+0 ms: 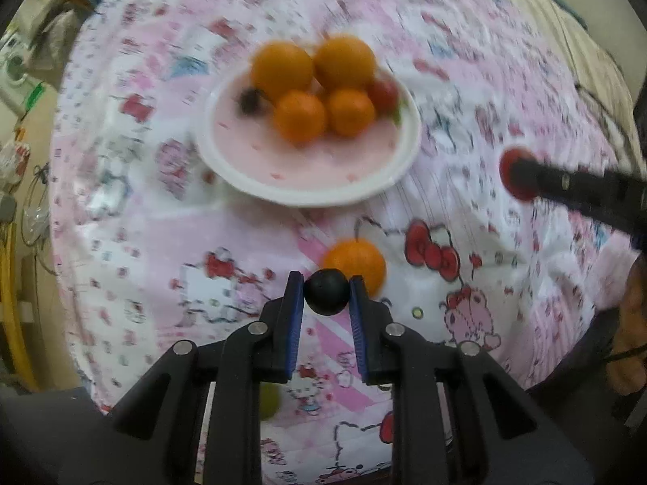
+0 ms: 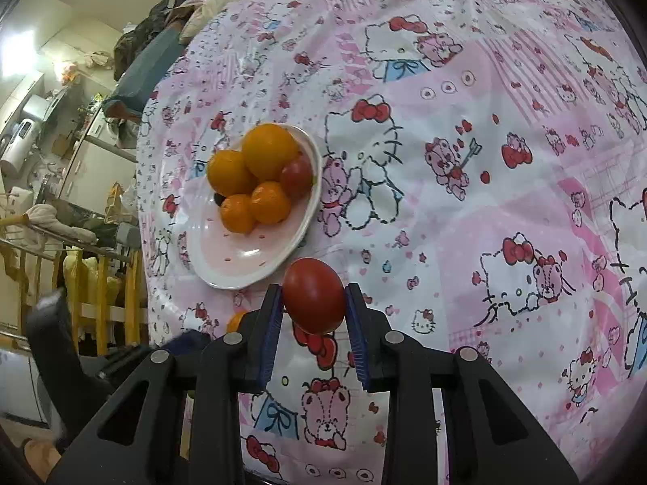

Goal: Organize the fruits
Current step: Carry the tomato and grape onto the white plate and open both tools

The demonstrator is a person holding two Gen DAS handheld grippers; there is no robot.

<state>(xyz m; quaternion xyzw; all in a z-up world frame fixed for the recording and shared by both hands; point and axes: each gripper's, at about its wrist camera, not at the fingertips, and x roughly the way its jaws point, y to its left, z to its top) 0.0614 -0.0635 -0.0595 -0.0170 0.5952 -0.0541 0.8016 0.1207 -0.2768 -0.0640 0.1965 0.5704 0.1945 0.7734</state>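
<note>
A white and pink plate (image 1: 323,169) (image 2: 242,254) on the table holds several oranges (image 1: 283,68) (image 2: 269,151), a red tomato (image 1: 382,95) (image 2: 297,176) and a small dark fruit (image 1: 248,99). My left gripper (image 1: 326,289) is shut on a dark round fruit (image 1: 326,292), held above the cloth just in front of a loose orange (image 1: 356,262). My right gripper (image 2: 313,297) is shut on a red tomato (image 2: 314,295) near the plate's front rim; it shows at the right of the left wrist view (image 1: 519,178).
A pink cartoon-print cloth (image 2: 465,202) covers the round table. A green fruit (image 1: 269,402) lies on the cloth behind my left fingers. Beyond the table's left edge are a yellow rack (image 2: 101,295), furniture and clothes.
</note>
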